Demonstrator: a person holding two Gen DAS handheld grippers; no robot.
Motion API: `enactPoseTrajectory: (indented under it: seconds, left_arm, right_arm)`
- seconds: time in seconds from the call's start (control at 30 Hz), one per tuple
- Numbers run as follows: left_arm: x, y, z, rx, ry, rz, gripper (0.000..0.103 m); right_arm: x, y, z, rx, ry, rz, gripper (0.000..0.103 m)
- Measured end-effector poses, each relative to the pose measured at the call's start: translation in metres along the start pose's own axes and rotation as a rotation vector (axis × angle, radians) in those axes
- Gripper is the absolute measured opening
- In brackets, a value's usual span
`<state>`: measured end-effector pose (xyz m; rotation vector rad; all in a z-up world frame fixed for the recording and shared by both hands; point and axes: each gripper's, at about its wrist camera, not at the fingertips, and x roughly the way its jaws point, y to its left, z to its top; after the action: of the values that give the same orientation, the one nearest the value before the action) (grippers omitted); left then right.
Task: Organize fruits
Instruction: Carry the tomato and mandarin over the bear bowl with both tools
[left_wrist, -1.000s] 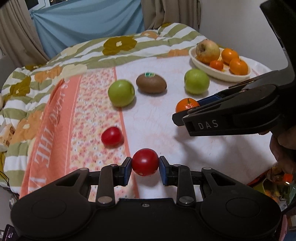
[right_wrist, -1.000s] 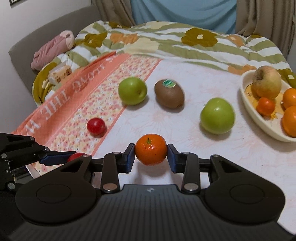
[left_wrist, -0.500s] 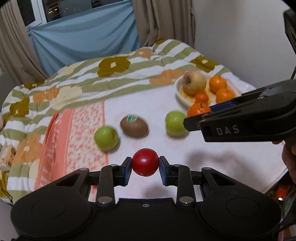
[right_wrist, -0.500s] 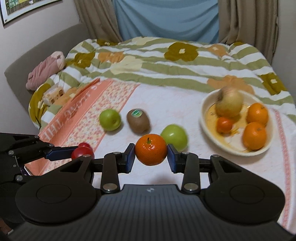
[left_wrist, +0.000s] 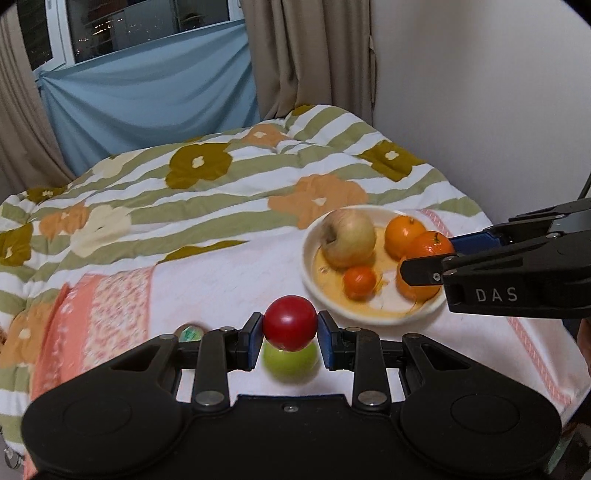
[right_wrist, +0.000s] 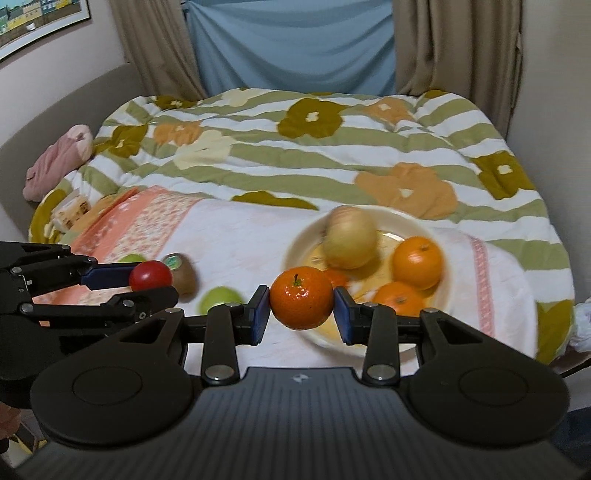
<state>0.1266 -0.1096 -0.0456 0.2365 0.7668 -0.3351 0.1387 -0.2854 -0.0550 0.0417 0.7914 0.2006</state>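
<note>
My left gripper (left_wrist: 290, 338) is shut on a red tomato (left_wrist: 290, 322), held in the air above a green apple (left_wrist: 290, 363), left of the white bowl (left_wrist: 384, 314). My right gripper (right_wrist: 301, 308) is shut on an orange mandarin (right_wrist: 301, 297), held over the near rim of the bowl (right_wrist: 441, 236). The bowl holds a yellowish apple (right_wrist: 349, 236), two oranges (right_wrist: 417, 262) and a small orange fruit (left_wrist: 359, 281). A kiwi (right_wrist: 181, 271) and a green apple (right_wrist: 218, 298) lie on the cloth to the left. The left gripper with the tomato shows in the right wrist view (right_wrist: 151, 275).
The fruit lies on a white and pink floral cloth (right_wrist: 236, 236) over a striped flowered blanket (right_wrist: 332, 147). A second green apple (right_wrist: 133, 257) peeks behind the left gripper. A pink bundle (right_wrist: 59, 162) lies at the far left. Curtains and a wall stand behind.
Both grippers have risen and moved right toward the bowl with their fruit held. The mandarin is now over the bowl's rim; the tomato is above the green apple.
</note>
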Motion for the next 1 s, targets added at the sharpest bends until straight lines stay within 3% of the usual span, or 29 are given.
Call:
enactPoseTrajectory:
  seconds: [0.4, 0.8, 0.87, 1.0]
  left_arm:
    - [0.080, -0.057, 0.038, 0.026, 0.041, -0.054, 0.035]
    - [0.129, -0.087, 0.059, 0.001, 0.082, -0.050, 0.035]
    - [0.130, -0.089, 0.060, 0.001, 0.079, -0.040, 0.047]
    - [0.126, -0.089, 0.057, 0.000, 0.078, -0.017, 0.060]
  right_arm:
    - [0.046, -0.088, 0.008, 0.040, 0.047, -0.028, 0.052]
    - [0.073, -0.134, 0.007, 0.068, 0.083, -0.020, 0.052]
    - [0.074, -0.136, 0.007, 0.070, 0.086, -0.018, 0.052]
    - [0.074, -0.138, 0.006, 0.067, 0.087, -0.019, 0.052]
